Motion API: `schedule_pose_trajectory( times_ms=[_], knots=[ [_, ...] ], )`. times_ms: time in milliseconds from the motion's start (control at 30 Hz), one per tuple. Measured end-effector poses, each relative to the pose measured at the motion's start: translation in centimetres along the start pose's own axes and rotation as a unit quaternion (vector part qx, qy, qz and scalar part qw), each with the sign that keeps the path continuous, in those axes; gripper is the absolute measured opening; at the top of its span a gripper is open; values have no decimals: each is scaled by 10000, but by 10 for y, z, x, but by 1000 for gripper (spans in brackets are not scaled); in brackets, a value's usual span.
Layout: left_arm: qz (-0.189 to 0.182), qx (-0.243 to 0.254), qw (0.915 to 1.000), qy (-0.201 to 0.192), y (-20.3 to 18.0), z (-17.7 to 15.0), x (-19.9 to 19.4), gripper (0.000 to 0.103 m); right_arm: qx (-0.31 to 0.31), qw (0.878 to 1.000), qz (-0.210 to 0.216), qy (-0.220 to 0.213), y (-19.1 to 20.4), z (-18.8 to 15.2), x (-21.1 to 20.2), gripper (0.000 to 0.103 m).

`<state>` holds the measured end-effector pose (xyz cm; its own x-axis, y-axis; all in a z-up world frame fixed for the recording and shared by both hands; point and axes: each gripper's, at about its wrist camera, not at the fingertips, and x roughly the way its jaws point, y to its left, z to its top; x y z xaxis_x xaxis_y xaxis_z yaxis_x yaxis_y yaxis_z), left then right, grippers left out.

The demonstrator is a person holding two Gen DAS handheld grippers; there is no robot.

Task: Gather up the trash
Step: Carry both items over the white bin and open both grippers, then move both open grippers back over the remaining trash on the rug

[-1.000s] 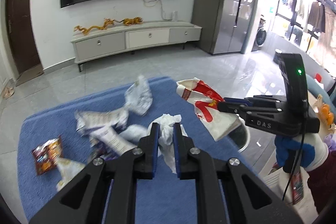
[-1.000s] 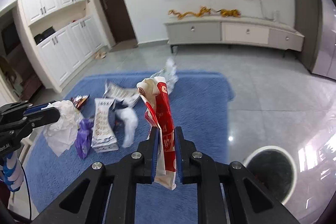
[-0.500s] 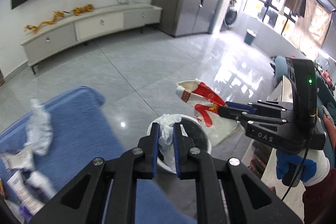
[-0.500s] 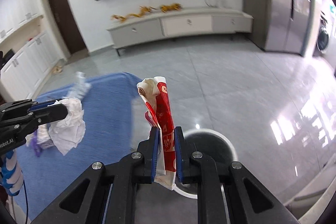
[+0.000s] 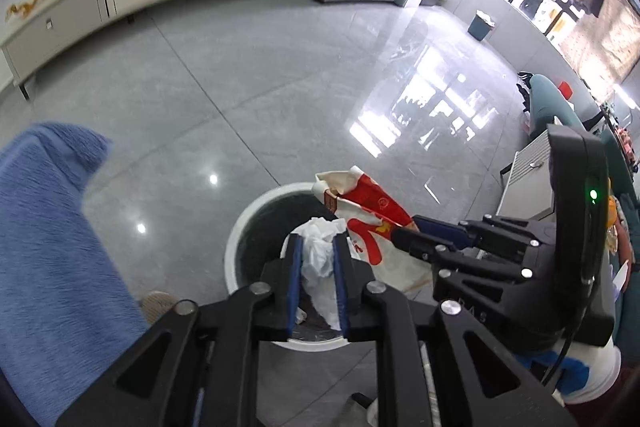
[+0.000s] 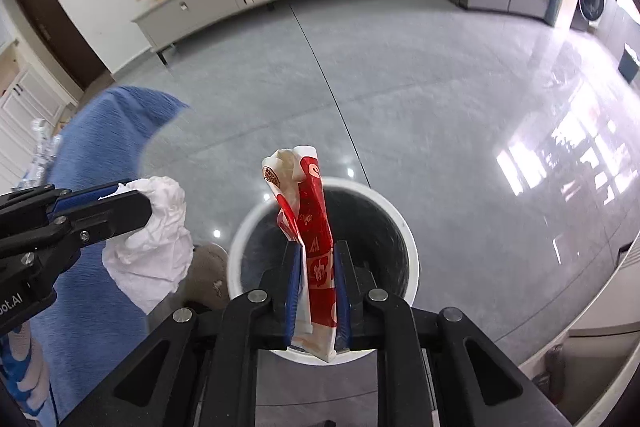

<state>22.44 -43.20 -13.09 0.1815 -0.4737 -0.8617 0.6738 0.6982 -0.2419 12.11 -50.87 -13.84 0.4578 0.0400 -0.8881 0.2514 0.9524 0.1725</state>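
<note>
Both hands have swung from the blue rug over the bin (image 6: 400, 223): left hand-held gripper (image 5: 317, 281) loosening, tissue (image 5: 318, 259) between its pads; right hand-held gripper (image 6: 317, 291) clamps upright wrapper (image 6: 310, 227), directly above the opening.

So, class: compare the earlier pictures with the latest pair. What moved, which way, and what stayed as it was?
Both hand-held grippers swung away from the blue rug and its litter, down over the white bin. The left hand-held gripper has the tissue between its fingers and its jaws are opening. The right hand-held gripper stays shut on the red wrapper. Neither piece has dropped yet.
</note>
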Motion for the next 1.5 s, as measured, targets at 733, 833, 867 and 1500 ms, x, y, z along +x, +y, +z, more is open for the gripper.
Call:
schedule_pose_trajectory(
  times_ms=[733, 833, 867, 1500],
  knots=[
    [-274, -494, 9978, -337, 28, -16, -43, 45, 326, 9991, 156, -204, -16, 4, -8, 31],
    [-216, -506, 9973, -492, 33, -21, -67, 45, 361, 9988, 206, -268, -11, 5, -14, 31],
    [-169, -496, 9970, -563, 35, -23, -77, 45, 353, 9987, 217, -302, -8, 6, -18, 31],
    [598, -246, 9732, -2206, 42, -70, -278, 45, -516, 9812, 381, -1819, 80, -8, -211, 46]
  ],
)
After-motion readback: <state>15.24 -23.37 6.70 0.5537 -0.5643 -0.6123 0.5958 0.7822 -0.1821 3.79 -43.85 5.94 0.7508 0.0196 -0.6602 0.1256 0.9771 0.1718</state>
